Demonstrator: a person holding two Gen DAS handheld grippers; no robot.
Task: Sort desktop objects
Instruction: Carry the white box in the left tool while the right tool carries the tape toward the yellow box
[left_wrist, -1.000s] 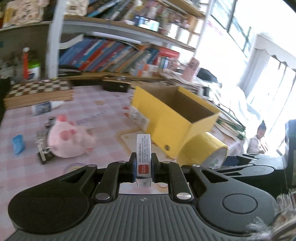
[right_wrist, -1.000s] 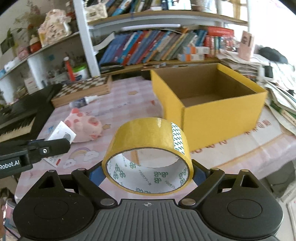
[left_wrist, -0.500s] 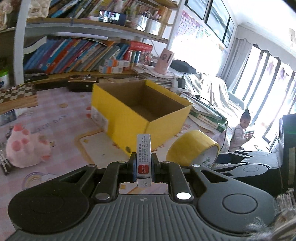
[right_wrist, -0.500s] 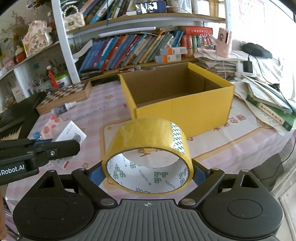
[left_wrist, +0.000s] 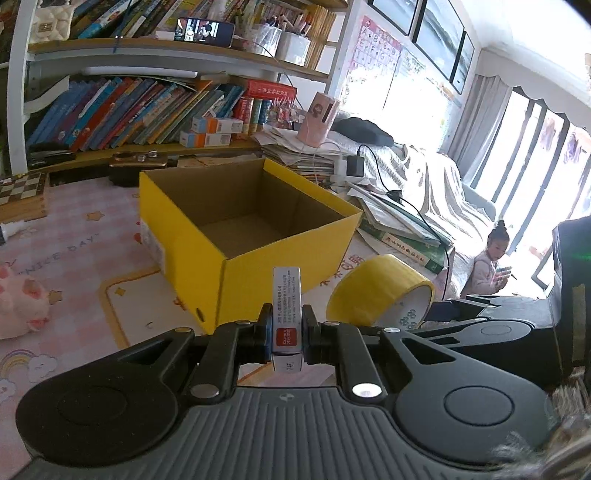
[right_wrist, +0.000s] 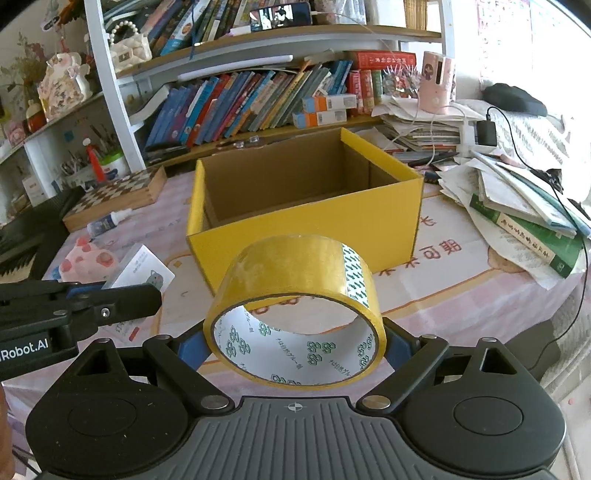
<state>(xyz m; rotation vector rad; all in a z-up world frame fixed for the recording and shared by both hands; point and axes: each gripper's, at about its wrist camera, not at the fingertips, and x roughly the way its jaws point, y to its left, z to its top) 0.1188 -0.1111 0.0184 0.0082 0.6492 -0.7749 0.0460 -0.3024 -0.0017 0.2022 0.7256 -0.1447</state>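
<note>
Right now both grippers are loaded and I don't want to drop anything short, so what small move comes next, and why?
Probably carry the right gripper forward until the yellow packing tape roll hangs over the open yellow cardboard box. The roll sits short of the near wall, and the box looks empty.

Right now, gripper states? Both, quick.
Left gripper: shut on the small flat white box.
Right gripper: jaws wide, shut on the yellow tape roll.
</note>
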